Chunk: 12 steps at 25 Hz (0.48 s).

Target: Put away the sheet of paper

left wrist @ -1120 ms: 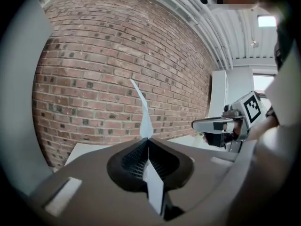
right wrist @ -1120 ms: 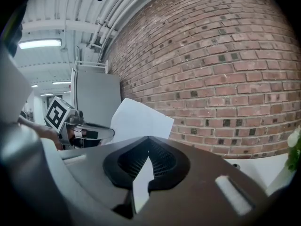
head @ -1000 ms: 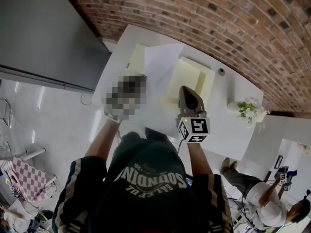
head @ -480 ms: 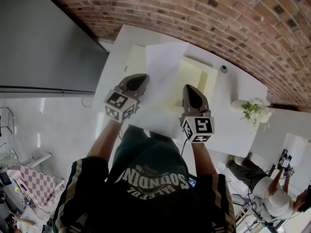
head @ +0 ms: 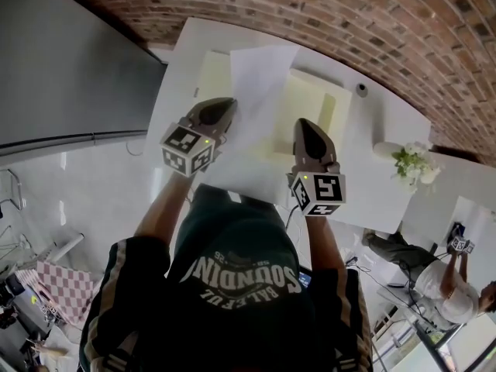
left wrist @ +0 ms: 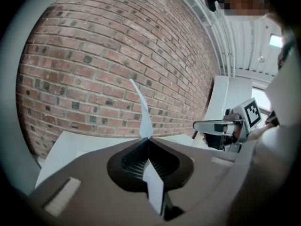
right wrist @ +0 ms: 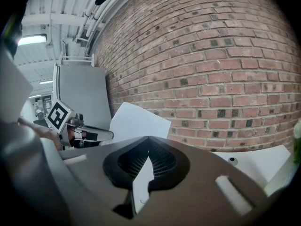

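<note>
White sheet of paper [head: 254, 134] is hovering over the table [head: 372, 188], the left gripper [head: 224, 104] biting shut on its nine o'clock edge and the right gripper [head: 303, 124] on its three o'clock edge.

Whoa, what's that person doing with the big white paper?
A person holds a gripper in each hand. The left gripper and the right gripper are both shut on the sheet of paper, one at each side edge, holding it up over the white table by the brick wall. Under it lies what looks like an open pale yellow folder. The paper isn't put away yet.
</note>
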Available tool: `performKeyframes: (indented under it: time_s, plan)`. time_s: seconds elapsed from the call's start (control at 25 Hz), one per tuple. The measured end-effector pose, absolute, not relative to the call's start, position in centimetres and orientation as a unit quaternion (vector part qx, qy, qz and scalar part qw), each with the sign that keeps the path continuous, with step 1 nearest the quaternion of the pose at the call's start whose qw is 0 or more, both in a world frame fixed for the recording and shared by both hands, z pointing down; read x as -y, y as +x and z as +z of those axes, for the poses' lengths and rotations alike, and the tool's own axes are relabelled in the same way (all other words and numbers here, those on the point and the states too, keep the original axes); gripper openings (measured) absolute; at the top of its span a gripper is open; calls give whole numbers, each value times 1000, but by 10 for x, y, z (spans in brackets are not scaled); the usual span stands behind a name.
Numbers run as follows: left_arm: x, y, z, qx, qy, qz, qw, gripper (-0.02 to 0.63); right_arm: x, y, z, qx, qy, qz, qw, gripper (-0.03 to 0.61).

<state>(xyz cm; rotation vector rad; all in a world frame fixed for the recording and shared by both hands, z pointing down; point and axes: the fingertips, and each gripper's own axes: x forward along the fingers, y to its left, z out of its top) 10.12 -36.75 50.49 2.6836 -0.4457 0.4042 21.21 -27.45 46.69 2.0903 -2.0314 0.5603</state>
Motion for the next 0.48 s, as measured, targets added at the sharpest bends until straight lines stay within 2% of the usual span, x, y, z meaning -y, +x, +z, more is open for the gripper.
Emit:
performKeyframes:
  time_s: [0.48]
  plan:
    - [381,92,555,169,935,164,265,11,266,220,491,674,703,210,91,0]
